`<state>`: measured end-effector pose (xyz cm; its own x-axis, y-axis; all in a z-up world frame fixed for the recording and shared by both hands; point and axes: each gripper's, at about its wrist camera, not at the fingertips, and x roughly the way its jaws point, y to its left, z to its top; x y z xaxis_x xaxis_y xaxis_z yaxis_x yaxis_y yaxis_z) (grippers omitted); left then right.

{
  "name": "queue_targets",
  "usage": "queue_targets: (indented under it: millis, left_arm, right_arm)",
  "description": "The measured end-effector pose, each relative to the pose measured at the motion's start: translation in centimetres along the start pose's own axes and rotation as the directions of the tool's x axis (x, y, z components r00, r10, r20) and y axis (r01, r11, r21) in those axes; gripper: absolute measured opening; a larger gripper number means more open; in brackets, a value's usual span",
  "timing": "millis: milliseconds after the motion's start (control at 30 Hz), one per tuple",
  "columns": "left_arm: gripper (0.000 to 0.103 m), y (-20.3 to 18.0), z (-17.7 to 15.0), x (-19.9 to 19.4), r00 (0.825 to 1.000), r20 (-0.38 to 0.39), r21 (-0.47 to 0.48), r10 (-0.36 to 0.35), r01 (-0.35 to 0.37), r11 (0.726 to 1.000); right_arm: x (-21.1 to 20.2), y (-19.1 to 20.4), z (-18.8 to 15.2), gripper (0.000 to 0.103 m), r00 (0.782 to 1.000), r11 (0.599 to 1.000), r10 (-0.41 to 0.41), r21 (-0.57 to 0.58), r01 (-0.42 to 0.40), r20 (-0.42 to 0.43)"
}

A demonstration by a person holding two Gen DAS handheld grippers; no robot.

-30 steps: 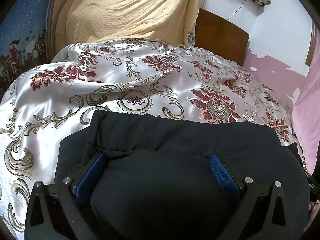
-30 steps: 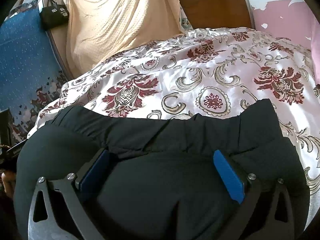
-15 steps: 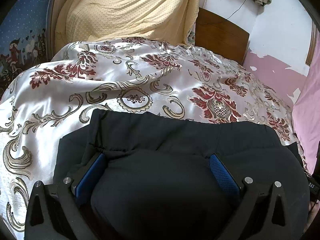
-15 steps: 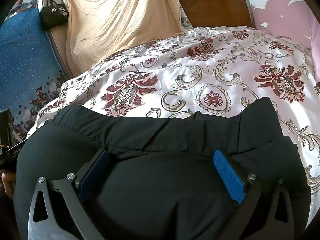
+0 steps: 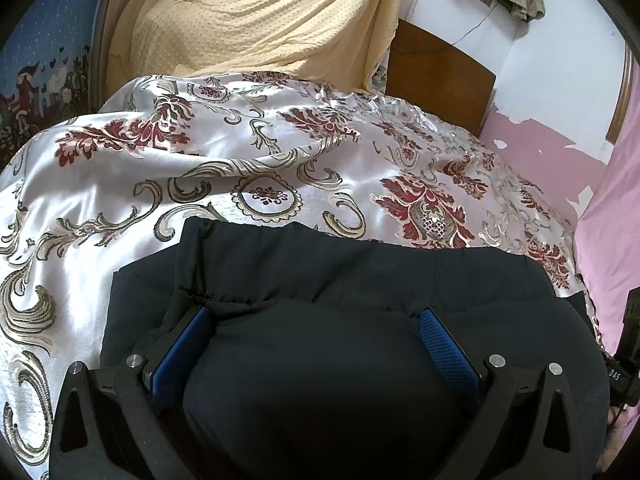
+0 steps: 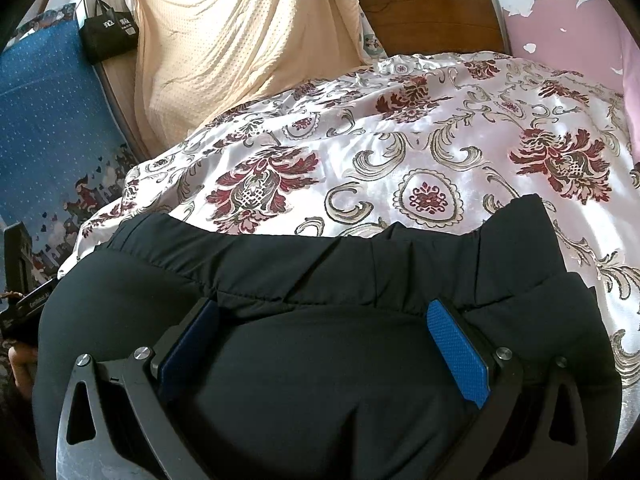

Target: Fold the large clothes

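Note:
A large black garment (image 5: 320, 264) lies folded on the bed, its seamed edge toward the headboard. In the left wrist view my left gripper (image 5: 314, 314) sits low over it, jaws wide apart, with a bulge of black cloth filling the gap between the blue pads (image 5: 448, 344). The right wrist view shows the same garment (image 6: 320, 260), and my right gripper (image 6: 324, 305) is likewise spread open over a mound of cloth. Neither pair of pads pinches the fabric. The two grippers are side by side on the near part of the garment.
The garment rests on a shiny white bedspread (image 5: 260, 152) with red and gold flowers. A yellow blanket (image 6: 240, 48) hangs behind it, beside a brown headboard (image 6: 432, 12). A blue patterned cloth (image 6: 48, 128) and a black bag (image 6: 108, 36) are at left, a pink wall (image 5: 608, 220) at right.

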<state>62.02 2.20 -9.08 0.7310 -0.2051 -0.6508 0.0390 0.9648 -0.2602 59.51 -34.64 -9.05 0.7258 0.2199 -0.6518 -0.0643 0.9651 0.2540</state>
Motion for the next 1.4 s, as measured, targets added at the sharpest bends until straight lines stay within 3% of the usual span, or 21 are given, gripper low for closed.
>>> queue_targets:
  millis: [233,433,600,833,967,1133,1267,1400]
  left_arm:
    - [0.103,-0.9,0.2,-1.9,0.994,-0.042,0.065,0.096,-0.093,0.994]
    - [0.103,0.2,-0.4,-7.3,0.996,-0.017,0.109,0.084,-0.081,0.991]
    - [0.103,2.2,-0.7,-9.7,0.99,-0.084,0.188,0.115,-0.097,0.977]
    - [0.103,4.9,-2.4,-10.1,0.971,-0.196,0.238,0.138,-0.09,0.967]
    - [0.103,5.9,-3.3,-9.6,0.963,-0.259,0.211,0.077,-0.021,0.977]
    - [0.103,6.9,-3.8,-8.3,0.946,-0.323,0.129,-0.027,0.072,0.989]
    - [0.103,7.3,-4.1,-7.1,0.928,-0.363,0.107,-0.081,0.128,0.986]
    - [0.103,7.8,-4.6,-6.1,0.908,-0.394,0.06,-0.145,0.183,0.981]
  right_arm:
    - [-1.8,0.8,-0.1,0.102,0.997,0.997,-0.076,-0.035,0.075,-0.006]
    - [-6.7,0.2,-1.0,0.102,0.996,0.995,-0.089,-0.038,0.089,-0.008]
    - [-9.8,-1.7,-1.6,0.102,0.992,0.992,-0.114,-0.063,0.11,-0.056]
    - [-12.9,-5.5,-3.9,0.102,0.985,0.993,-0.118,-0.032,0.114,-0.127]
    - [-13.5,-7.8,-5.2,0.102,0.981,0.993,-0.112,0.02,0.117,-0.161]
    - [-12.3,-10.7,-6.6,0.102,0.978,0.99,-0.017,0.13,0.045,-0.208]
    - [-11.2,-10.5,-7.1,0.102,0.978,0.996,0.029,0.094,-0.01,-0.207]
    - [-9.3,-9.9,-7.2,0.102,0.962,0.995,0.087,0.069,-0.072,-0.258]
